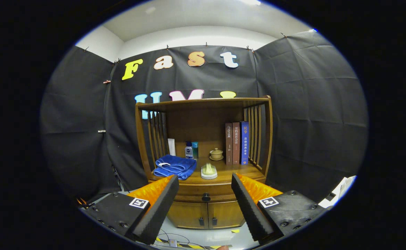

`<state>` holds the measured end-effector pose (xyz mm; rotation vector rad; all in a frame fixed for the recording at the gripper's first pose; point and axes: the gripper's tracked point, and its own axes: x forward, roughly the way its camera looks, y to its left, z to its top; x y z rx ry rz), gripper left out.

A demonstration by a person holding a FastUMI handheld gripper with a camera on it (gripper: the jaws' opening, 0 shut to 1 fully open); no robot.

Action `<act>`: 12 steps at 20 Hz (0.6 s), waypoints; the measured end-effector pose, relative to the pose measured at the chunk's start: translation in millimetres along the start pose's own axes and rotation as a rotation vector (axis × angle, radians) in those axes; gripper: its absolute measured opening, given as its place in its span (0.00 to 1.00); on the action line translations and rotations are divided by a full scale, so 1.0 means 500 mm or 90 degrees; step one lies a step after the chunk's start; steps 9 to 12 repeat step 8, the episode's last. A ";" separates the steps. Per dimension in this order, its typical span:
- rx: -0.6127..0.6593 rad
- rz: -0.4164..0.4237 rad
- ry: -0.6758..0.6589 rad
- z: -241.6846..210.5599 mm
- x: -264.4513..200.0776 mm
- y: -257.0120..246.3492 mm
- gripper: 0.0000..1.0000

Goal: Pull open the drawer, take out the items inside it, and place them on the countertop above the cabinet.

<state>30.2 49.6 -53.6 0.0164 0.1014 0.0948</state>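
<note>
Black cloth walled the booth around one wooden cabinet (203, 194). Nearest, the claw (205, 198) stood wide apart, gripping nothing, its two ribbed black foam fingers (161, 205) backed in orange. Between and just beyond them sat the closed wooden drawer (196, 190) with one round dark knob (206, 197), above two small doors. On the table (230, 171) above lay one folded blue towel (175, 166), one white dish holding a pale lump (208, 171), then two small bottles (191, 150), one lidded ceramic cup (216, 154) and three upright books (237, 143).
</note>
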 end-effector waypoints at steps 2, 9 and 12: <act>0.007 0.005 0.002 -0.004 0.000 0.003 0.99; 0.003 0.003 -0.004 -0.001 -0.002 0.003 0.99; 0.003 0.003 -0.004 -0.001 -0.002 0.003 0.99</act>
